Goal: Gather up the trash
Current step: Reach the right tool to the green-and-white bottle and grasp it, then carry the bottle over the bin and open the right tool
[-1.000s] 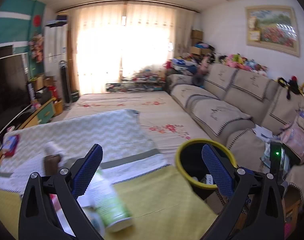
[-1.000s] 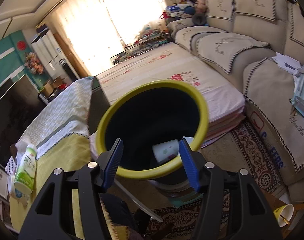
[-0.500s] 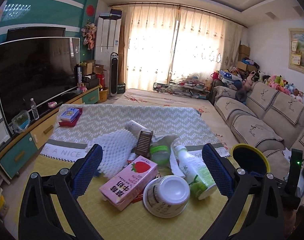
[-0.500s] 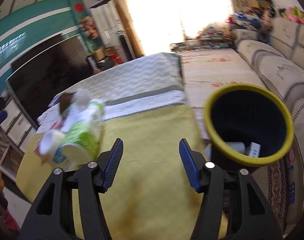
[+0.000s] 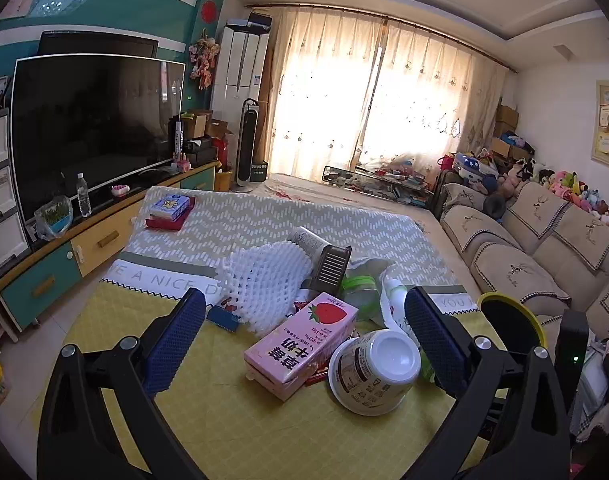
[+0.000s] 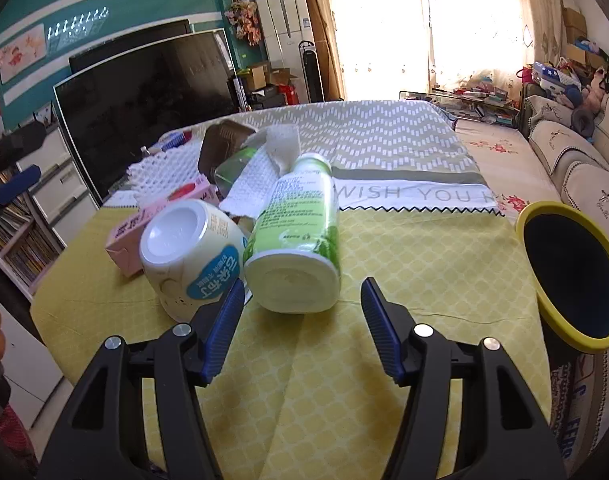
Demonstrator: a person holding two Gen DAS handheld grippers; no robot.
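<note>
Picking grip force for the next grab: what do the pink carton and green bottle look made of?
The pink carton looks like matte coated paperboard, with folded, creased edges. The green bottle looks like smooth, opaque plastic: white moulded base, glossy printed wrap label. Both seem light.

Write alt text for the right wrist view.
The open right gripper points at a green-and-white bottle lying on a yellow tablecloth, nothing between its fingers. A white cup and pink carton lie left; a yellow-rimmed bin stands right.
</note>
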